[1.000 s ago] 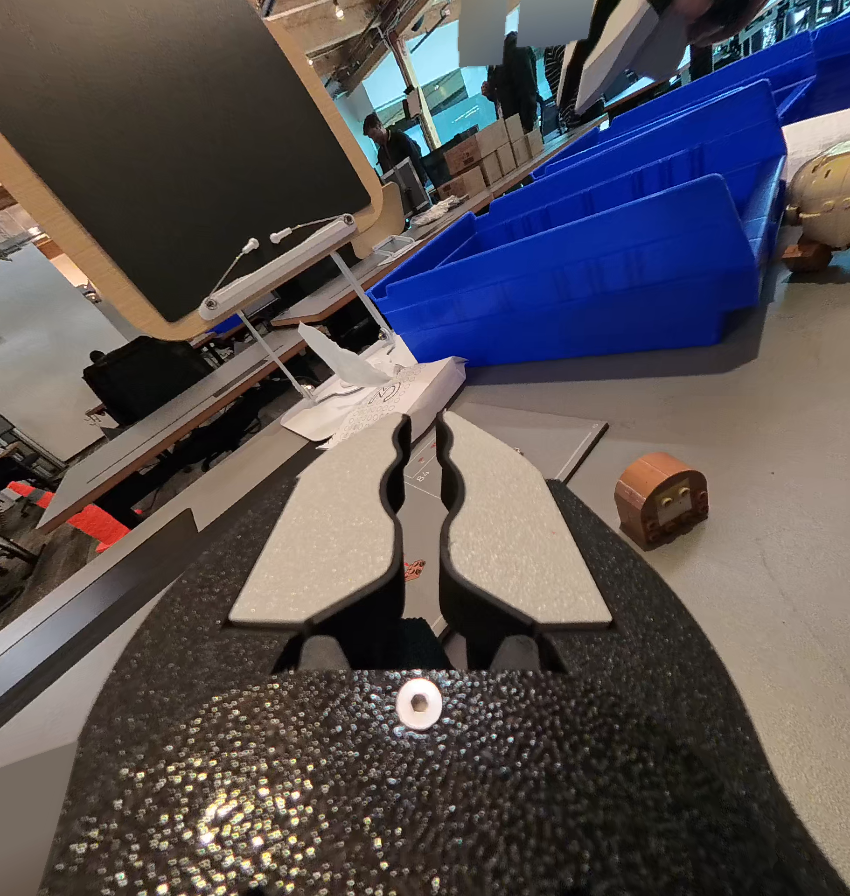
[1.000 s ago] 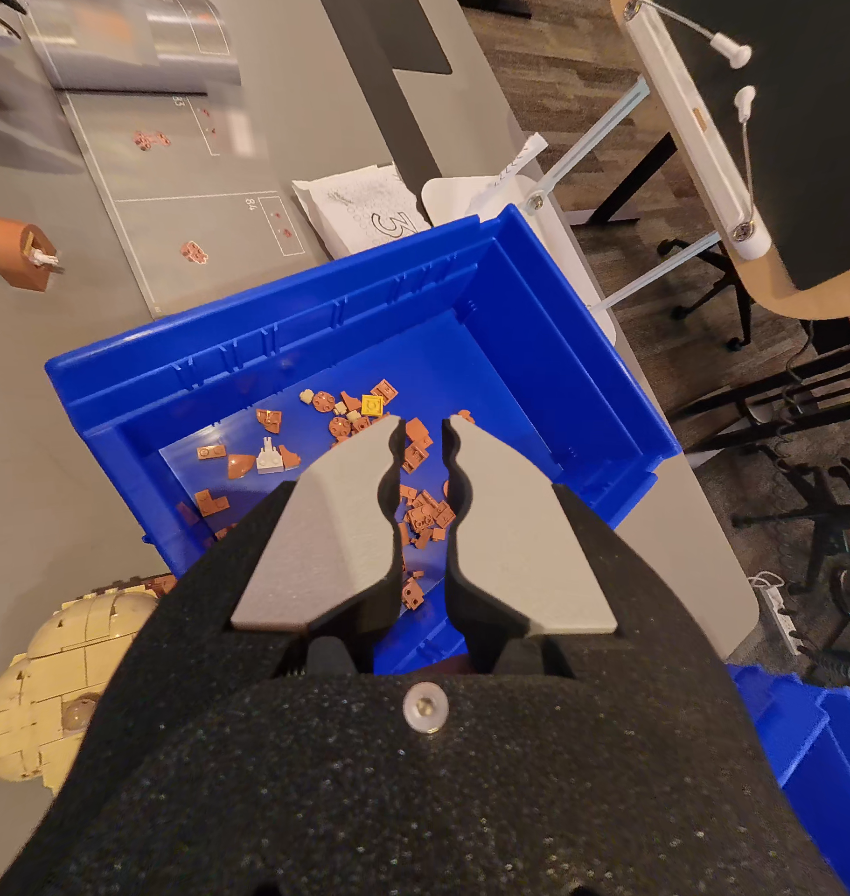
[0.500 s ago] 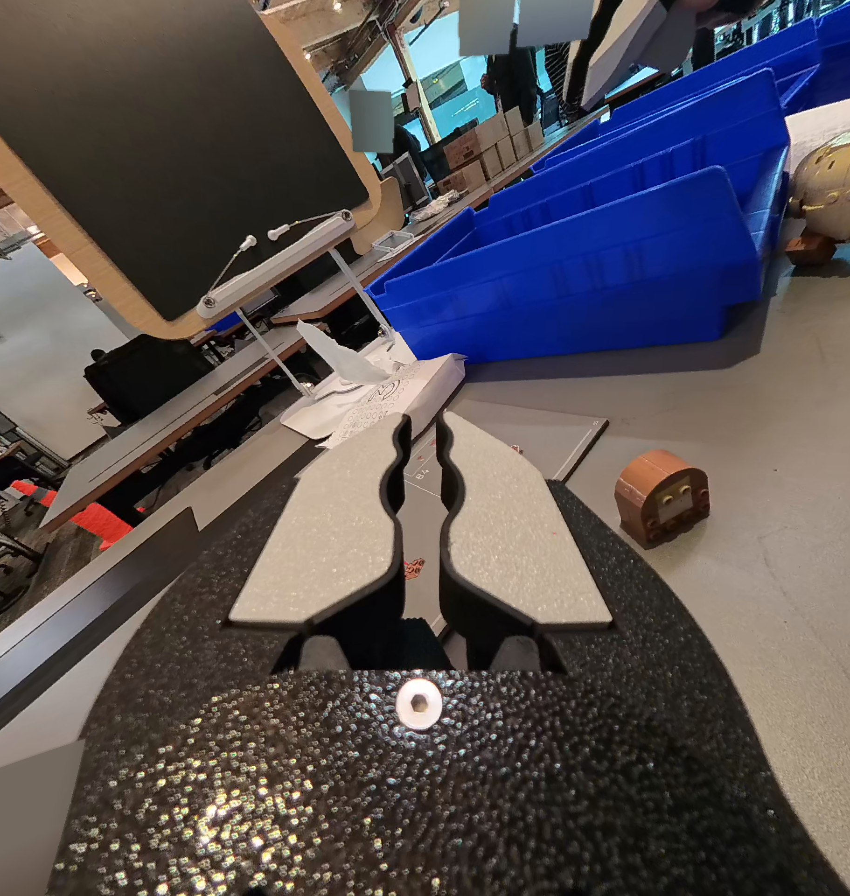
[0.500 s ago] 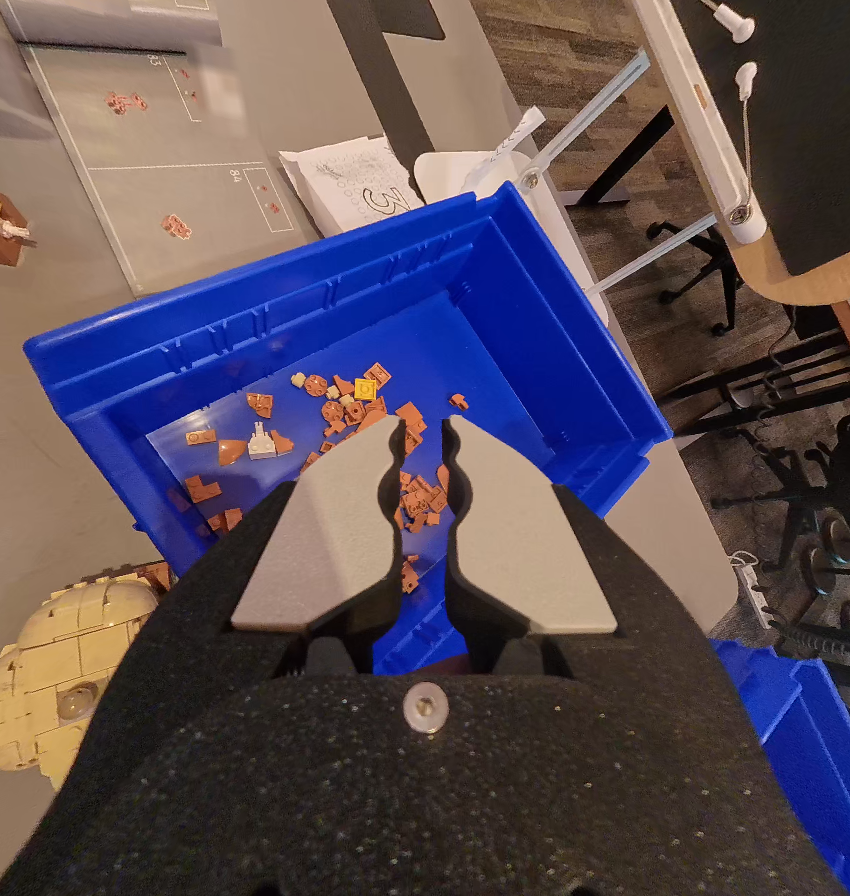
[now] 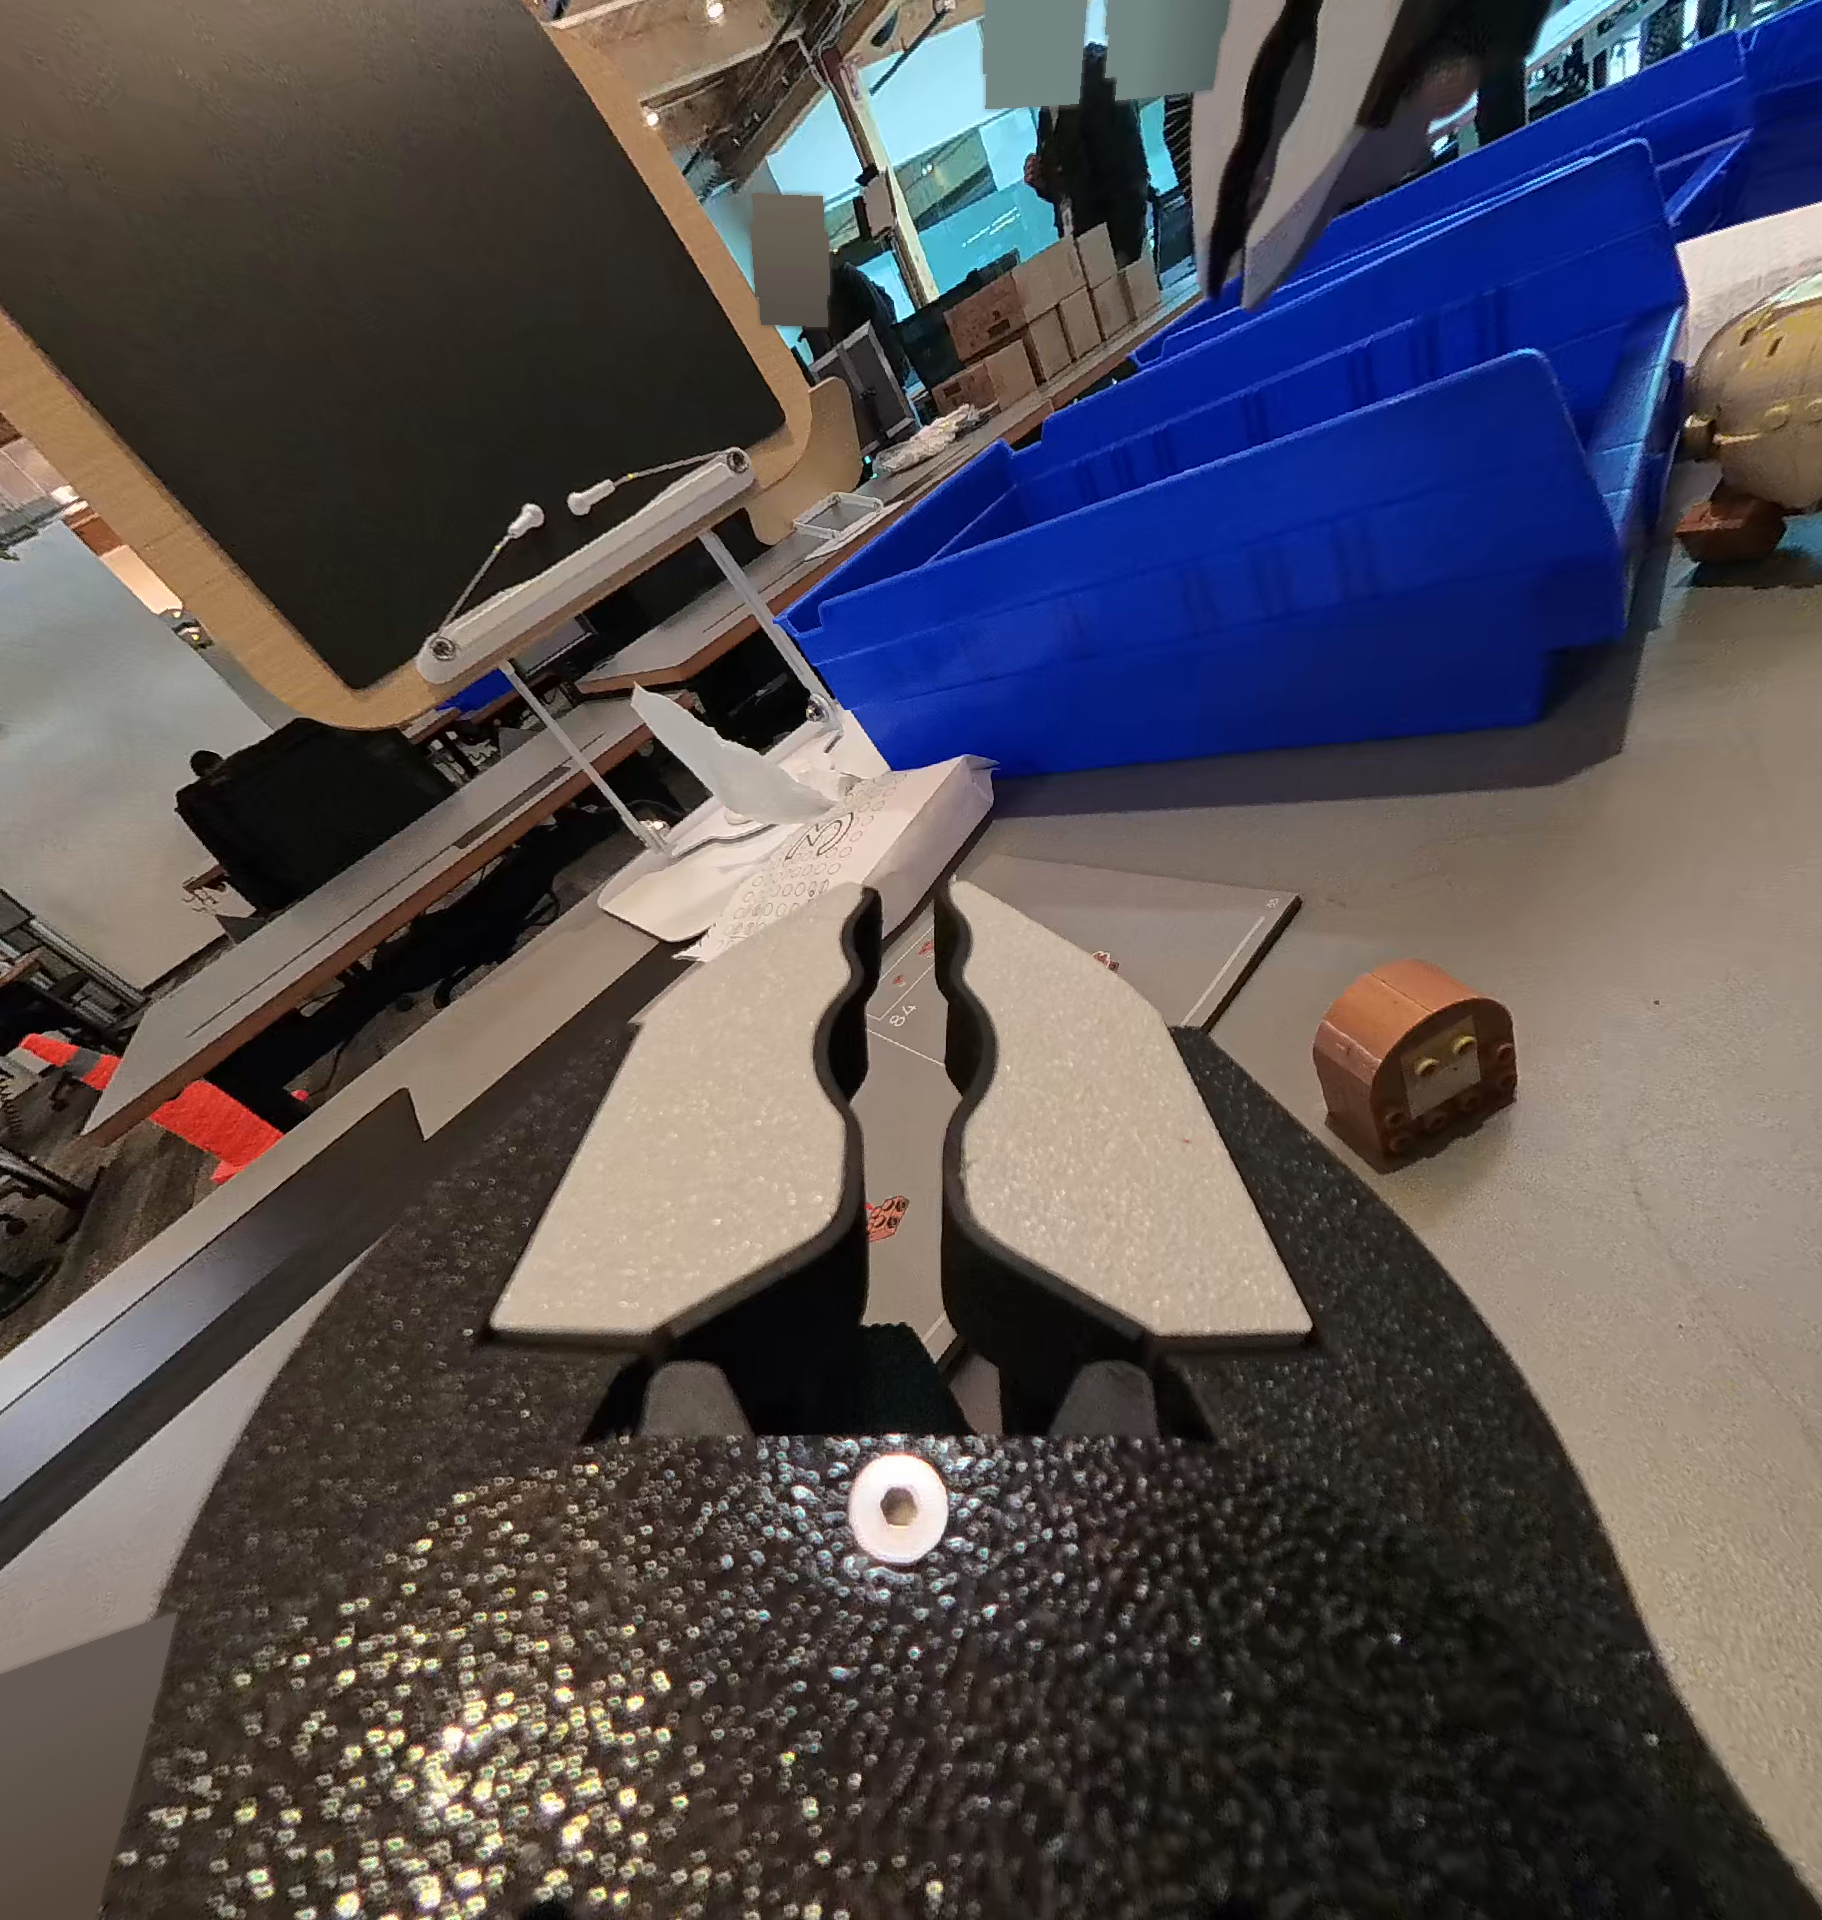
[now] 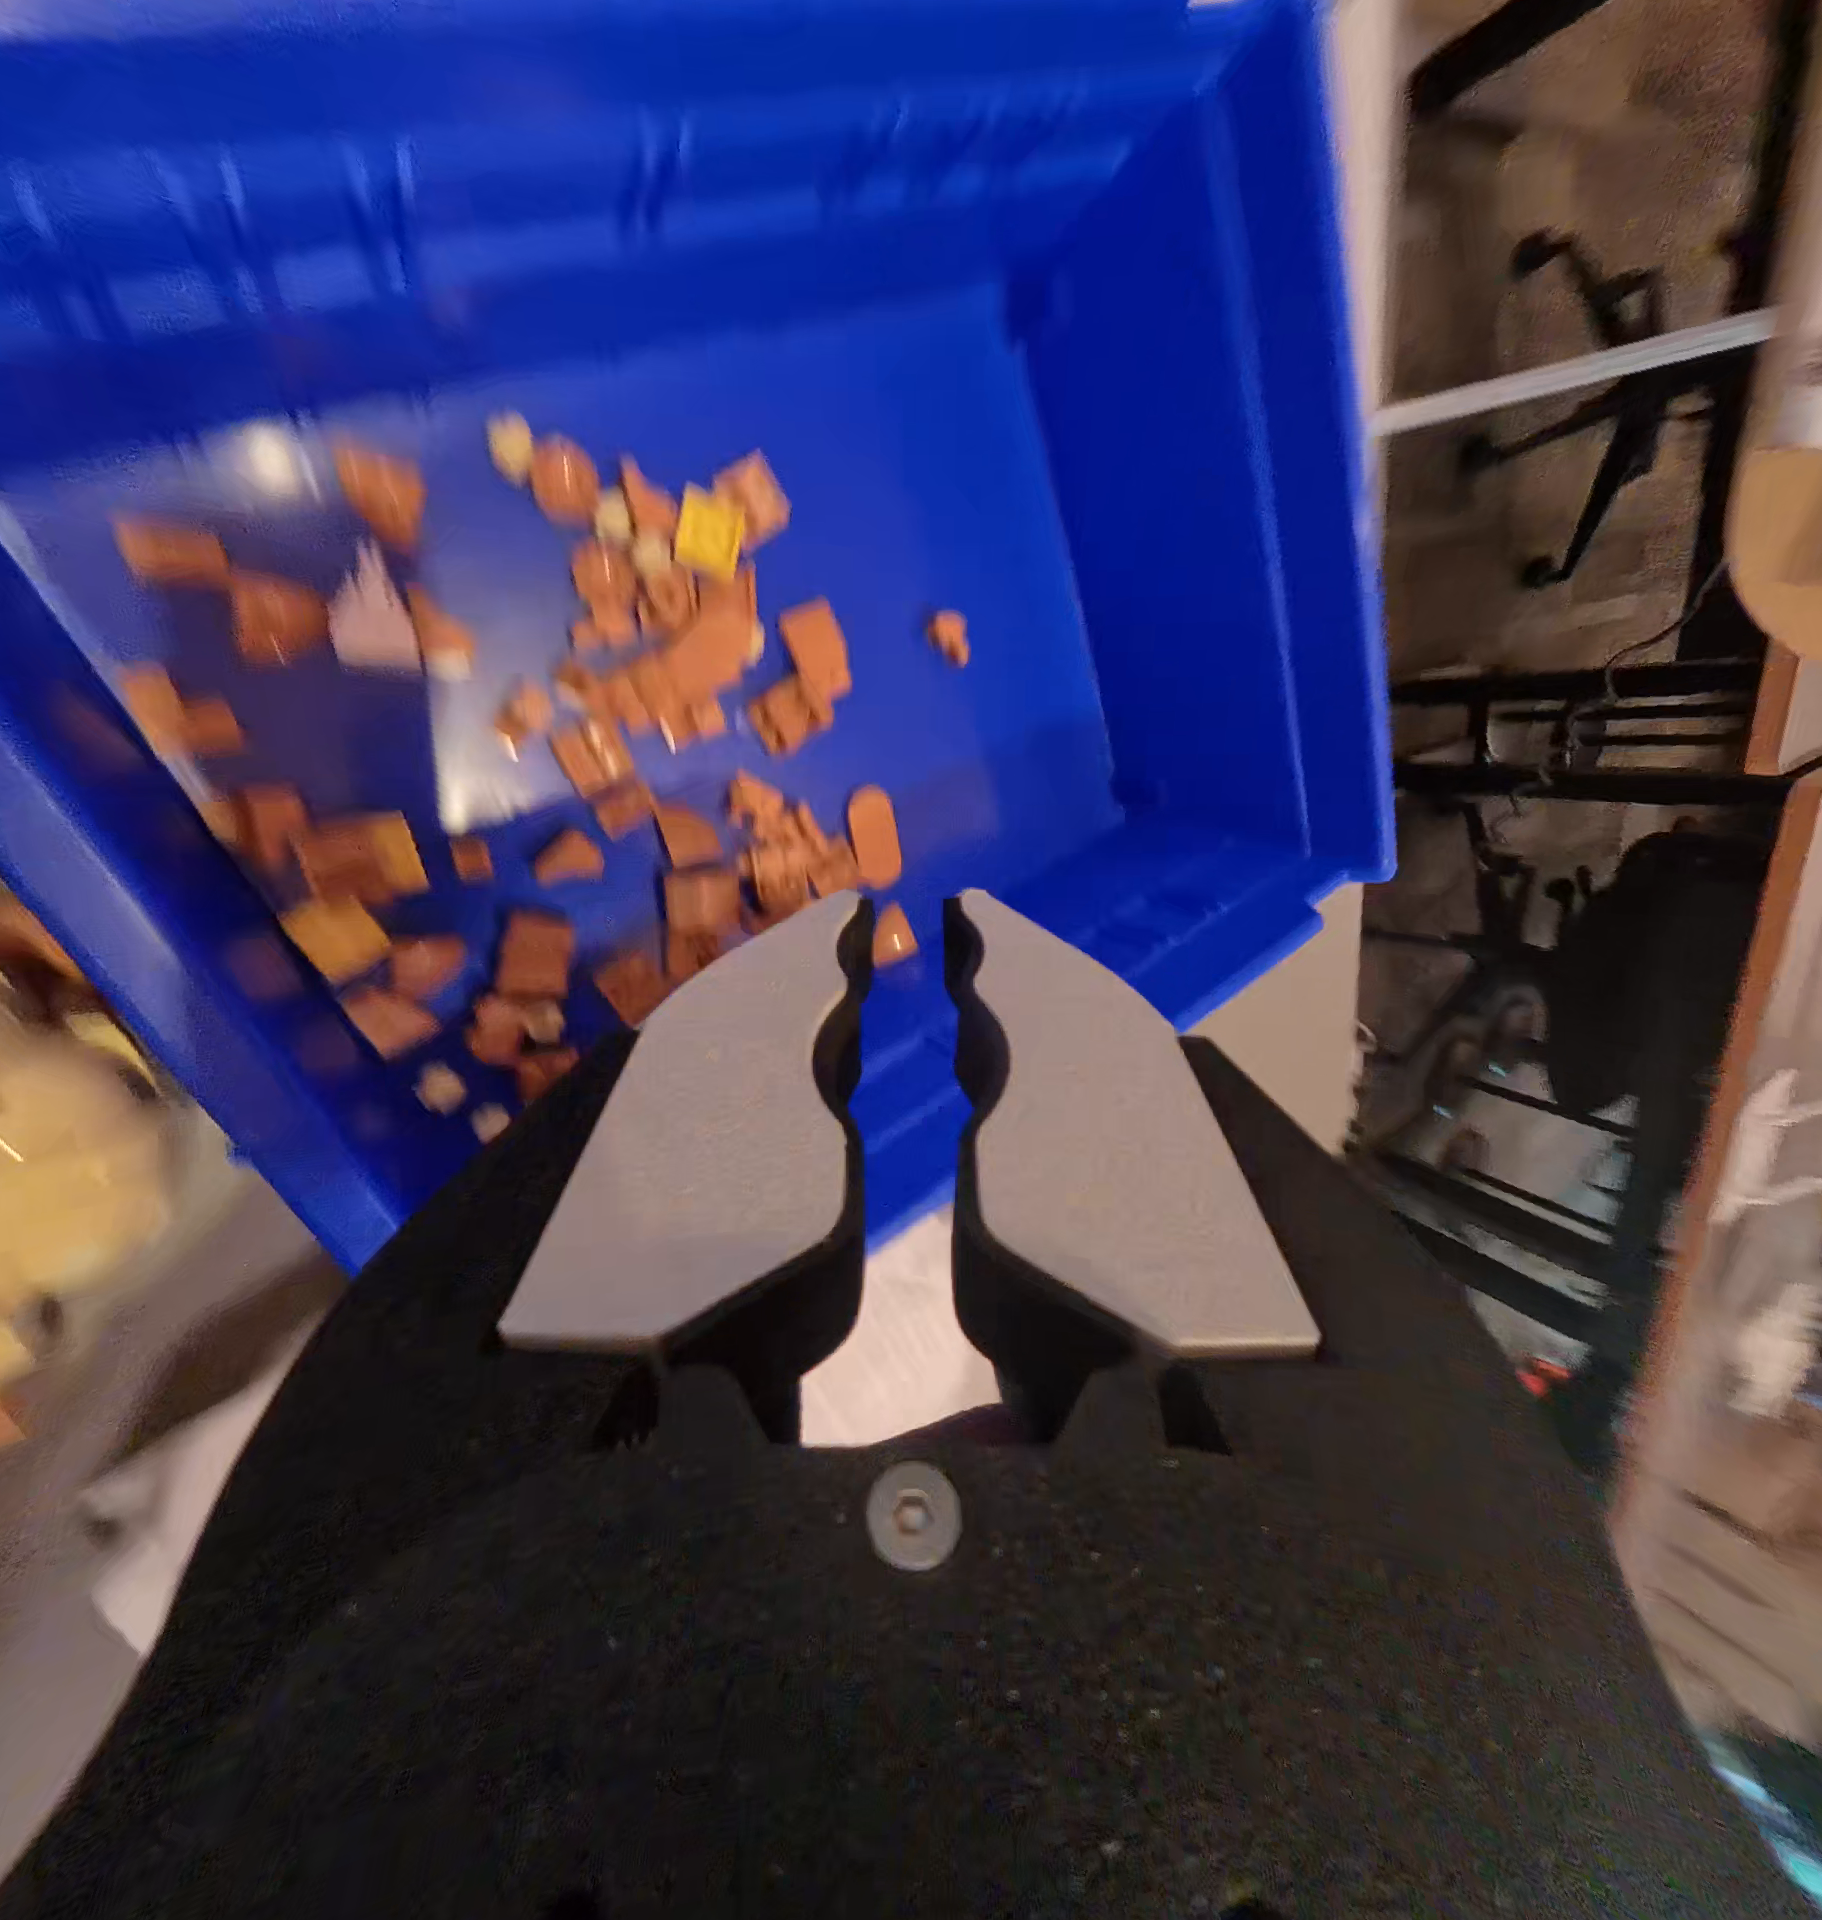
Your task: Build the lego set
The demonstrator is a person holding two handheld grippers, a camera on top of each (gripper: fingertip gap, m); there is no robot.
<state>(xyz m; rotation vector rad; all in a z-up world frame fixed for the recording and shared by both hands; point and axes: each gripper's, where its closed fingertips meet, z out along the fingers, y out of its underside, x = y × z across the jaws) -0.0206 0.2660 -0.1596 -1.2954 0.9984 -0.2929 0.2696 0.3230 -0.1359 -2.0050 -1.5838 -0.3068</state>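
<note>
My left gripper (image 5: 907,906) hovers low over a grey printed sheet (image 5: 1156,920) on the table. Its jaws stand a narrow slit apart with nothing between them. A small brown rounded brick block (image 5: 1414,1060) sits on the table to its right. My right gripper (image 6: 902,912) is above a blue bin (image 6: 1198,416) holding several loose brown pieces (image 6: 678,665) and a yellow one (image 6: 707,535). Its jaws are slightly apart and hold nothing; a brown piece (image 6: 891,940) on the bin floor shows through the gap. The right gripper also shows in the left wrist view (image 5: 1271,208), above the bins.
A row of blue bins (image 5: 1250,623) lines the table's far side. A tan brick model (image 5: 1790,405) stands at the right; it also shows blurred in the right wrist view (image 6: 34,1122). A white paper packet (image 5: 865,831) and a black board (image 5: 315,291) on a stand sit at the table edge. The left gripper's tips are roughly 30 cm from the right gripper's. From my left tips it is roughly 9 cm to the small brown rounded brick block (image 5: 1414,1060); from my right, 30 cm.
My right gripper has moved quickly down and closer to the blue bin, so its view is blurred. Its jaws stay slightly apart. My left gripper has hardly moved.
</note>
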